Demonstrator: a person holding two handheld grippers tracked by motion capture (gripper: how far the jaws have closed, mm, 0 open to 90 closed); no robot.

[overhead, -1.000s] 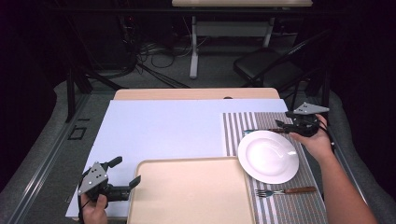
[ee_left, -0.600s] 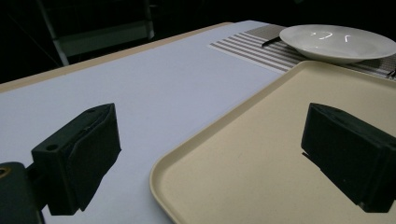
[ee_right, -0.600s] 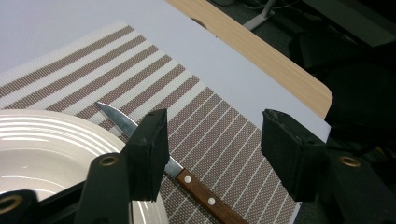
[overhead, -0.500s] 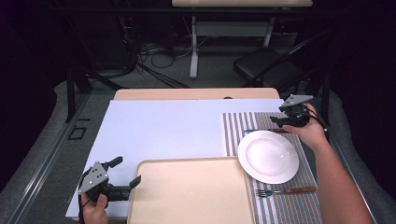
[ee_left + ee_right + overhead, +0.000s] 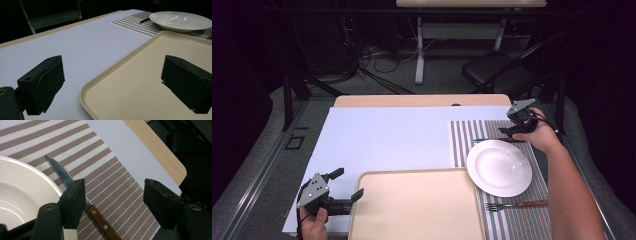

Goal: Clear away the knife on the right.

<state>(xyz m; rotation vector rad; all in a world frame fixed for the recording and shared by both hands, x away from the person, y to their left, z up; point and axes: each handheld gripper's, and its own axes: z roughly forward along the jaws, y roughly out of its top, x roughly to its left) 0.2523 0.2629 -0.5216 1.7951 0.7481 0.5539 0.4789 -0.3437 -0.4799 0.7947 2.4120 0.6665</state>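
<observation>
the left tool (image 5: pixel 346 185) sits at the near left of the desk (image 5: pixel 422 101), held in a hand (image 5: pixel 313 225) that the frame edge cuts off. its jaws stand wide apart, one over the white sheet (image 5: pixel 387 135), the other over the near left corner of the tray (image 5: pixel 417 210); nothing is between them. in the left gripper view the tray (image 5: pixel 140 82) runs off the bottom and right edges.

right of the tray a fork (image 5: pixel 512 204) lies on the striped mat (image 5: pixel 462 137), its handle partly hidden by the person's right forearm. beyond it the white plate (image 5: pixel 499 167) rests on the same mat, just beside the tray's far right corner.

behind the plate the right tool (image 5: pixel 508 128) hovers over a knife (image 5: pixel 492 140), jaws apart and empty. in the right gripper view the knife (image 5: pixel 95 213) lies on the mat (image 5: pixel 107 177) with its serrated blade running along the plate (image 5: pixel 22 192) rim; one jaw covers where blade meets wooden handle, and the handle's end is cut off at the bottom. whether that jaw touches the knife is hard to tell.

a dark chair (image 5: pixel 497 70) stands beyond the desk, mostly lost in shadow.
</observation>
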